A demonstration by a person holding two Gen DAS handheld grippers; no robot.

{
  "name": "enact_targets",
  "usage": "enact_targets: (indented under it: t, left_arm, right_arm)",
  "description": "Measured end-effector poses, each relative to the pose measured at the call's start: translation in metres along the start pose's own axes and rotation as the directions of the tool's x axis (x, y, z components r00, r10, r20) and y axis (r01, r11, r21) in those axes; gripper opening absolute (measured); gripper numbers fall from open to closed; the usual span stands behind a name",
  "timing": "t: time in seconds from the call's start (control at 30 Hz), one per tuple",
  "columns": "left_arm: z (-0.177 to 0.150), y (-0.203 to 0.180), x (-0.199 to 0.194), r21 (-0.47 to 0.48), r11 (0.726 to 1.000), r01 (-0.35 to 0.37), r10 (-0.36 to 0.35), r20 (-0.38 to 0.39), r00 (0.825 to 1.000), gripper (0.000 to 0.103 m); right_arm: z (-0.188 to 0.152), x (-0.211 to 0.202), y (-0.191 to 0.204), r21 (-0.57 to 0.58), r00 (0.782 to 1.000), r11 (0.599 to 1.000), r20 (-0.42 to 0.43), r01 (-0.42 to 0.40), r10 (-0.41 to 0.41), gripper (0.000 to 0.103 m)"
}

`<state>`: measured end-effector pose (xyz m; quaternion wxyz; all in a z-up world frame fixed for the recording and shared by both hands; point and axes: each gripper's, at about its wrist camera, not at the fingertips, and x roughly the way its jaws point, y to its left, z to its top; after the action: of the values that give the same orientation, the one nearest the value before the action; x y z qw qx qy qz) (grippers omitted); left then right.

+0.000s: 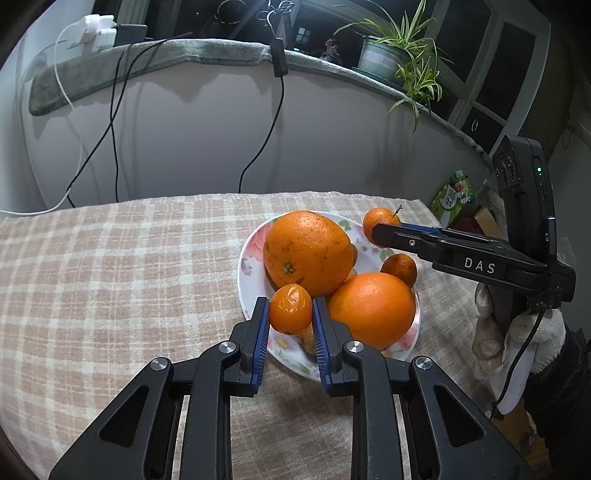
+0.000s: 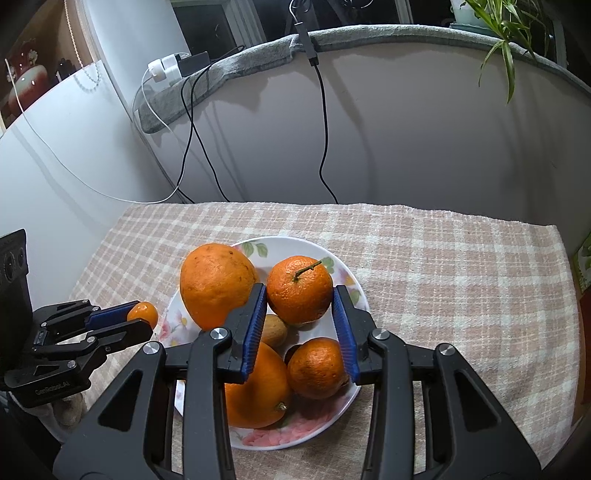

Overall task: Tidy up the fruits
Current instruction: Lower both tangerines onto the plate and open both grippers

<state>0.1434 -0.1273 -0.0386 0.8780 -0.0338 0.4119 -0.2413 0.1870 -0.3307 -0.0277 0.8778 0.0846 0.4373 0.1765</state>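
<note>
Partly hidden under oranges (image 2: pixel 218 282): brownish fruit (image 2: pixel 274 330), type unclear.

A table covered by a pink-and-cream checked cloth (image 2: pixel 443 258) stands against a plain pale wall (image 1: pixel 184 140). Above the wall runs a ledge draped with a grey fleece cover (image 1: pixel 147 55). On it sit a white charger block (image 1: pixel 98 31) and a potted spider plant (image 1: pixel 399 51), its leaves hanging over the edge. Black cables (image 1: pixel 275 110) and a white one trail down the wall to the table. Behind the ledge are dark window panes (image 1: pixel 491 62); the room is lit from inside
</note>
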Motion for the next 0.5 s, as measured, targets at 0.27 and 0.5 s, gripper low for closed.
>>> enact_targets:
  t: [0.27, 0.5]
  left_arm:
    - [0.0, -0.001, -0.0004, 0.004, 1.0, -0.002, 0.002, 0.005, 1.0, 0.022]
    - [-0.0003, -0.0024, -0.0023, 0.01, 1.0, -0.004, 0.004, 0.015, 1.0, 0.043]
  right_arm:
    - [-0.0004, -0.0015, 0.0006, -0.009, 1.0, 1.0, -0.001, 0.012, -0.012, 0.044]
    - [0.0027, -0.0058, 0.0048, -0.029, 1.0, 0.999, 0.018, 0.014, -0.014, 0.06]
